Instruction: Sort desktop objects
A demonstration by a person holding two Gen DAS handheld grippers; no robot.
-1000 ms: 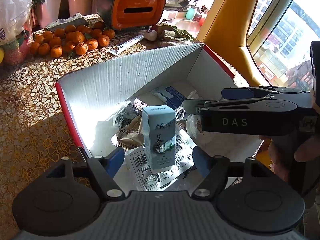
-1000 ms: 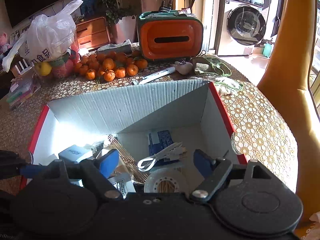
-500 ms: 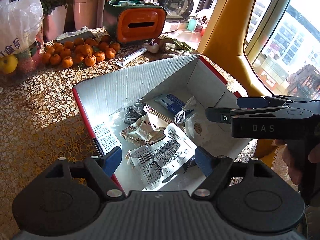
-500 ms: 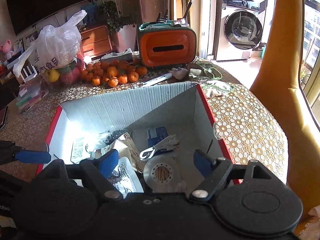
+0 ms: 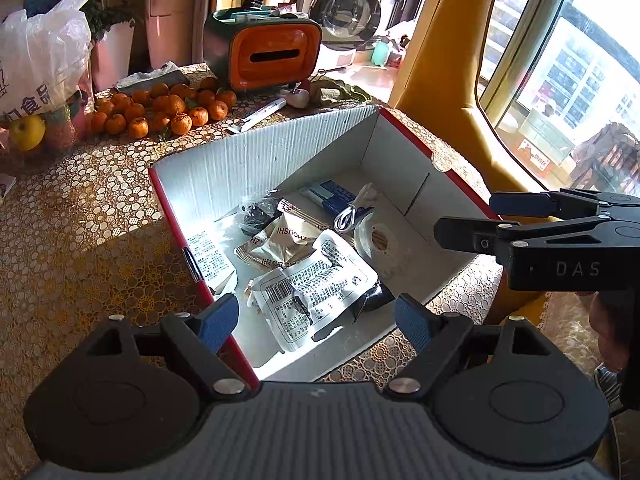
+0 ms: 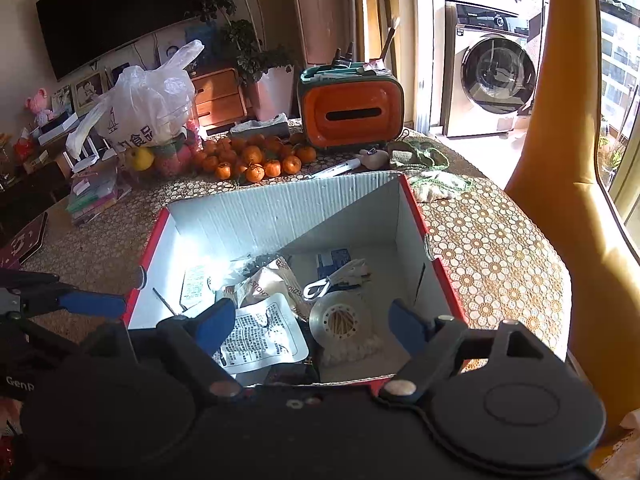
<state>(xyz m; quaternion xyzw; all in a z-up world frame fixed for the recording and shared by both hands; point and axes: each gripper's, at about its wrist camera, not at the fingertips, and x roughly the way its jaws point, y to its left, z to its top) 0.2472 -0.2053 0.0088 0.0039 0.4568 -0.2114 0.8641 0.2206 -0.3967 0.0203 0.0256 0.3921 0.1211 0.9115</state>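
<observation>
Two claws are hovering over the white cardboard box (image 5: pixel 256 160) with red edges, which is standing on the bench (image 5: pixel 72 232). Both the left claw (image 5: pixel 316 320) and the right claw (image 6: pixel 312 320) are released and are gripping nothing. Inside the box are lying a tape roll (image 6: pixel 340 318), a white cable (image 5: pixel 352 214) and a printed pouch (image 5: pixel 316 280).
</observation>
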